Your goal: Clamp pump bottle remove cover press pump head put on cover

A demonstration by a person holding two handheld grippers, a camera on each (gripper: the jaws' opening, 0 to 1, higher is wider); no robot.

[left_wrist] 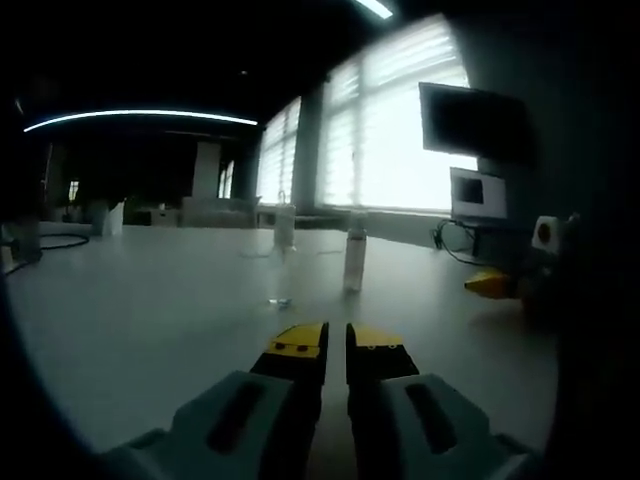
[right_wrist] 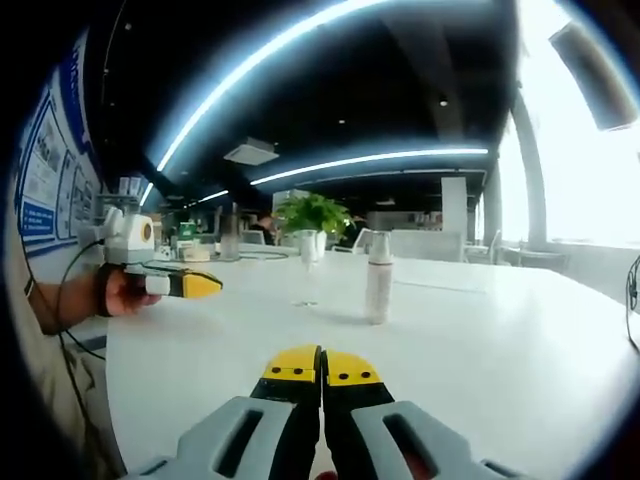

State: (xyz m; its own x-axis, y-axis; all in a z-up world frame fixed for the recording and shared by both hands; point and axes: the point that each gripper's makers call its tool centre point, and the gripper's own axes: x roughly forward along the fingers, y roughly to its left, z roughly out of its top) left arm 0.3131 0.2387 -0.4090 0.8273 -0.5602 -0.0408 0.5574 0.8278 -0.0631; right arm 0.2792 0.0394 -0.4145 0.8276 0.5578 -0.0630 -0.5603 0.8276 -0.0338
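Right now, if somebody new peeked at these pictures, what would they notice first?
Probably the yellow-tipped right gripper, its jaws pressed together low in the right gripper view, pointing across the white table. Just beyond stand a capped pump bottle and a clear bottle, both upright. At that view's left edge, a hand holds the left gripper above the table.

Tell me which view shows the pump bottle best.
The right gripper view: the pump bottle stands upright on the white table, well lit, cover on. The left gripper view shows it dim and backlit against the windows.
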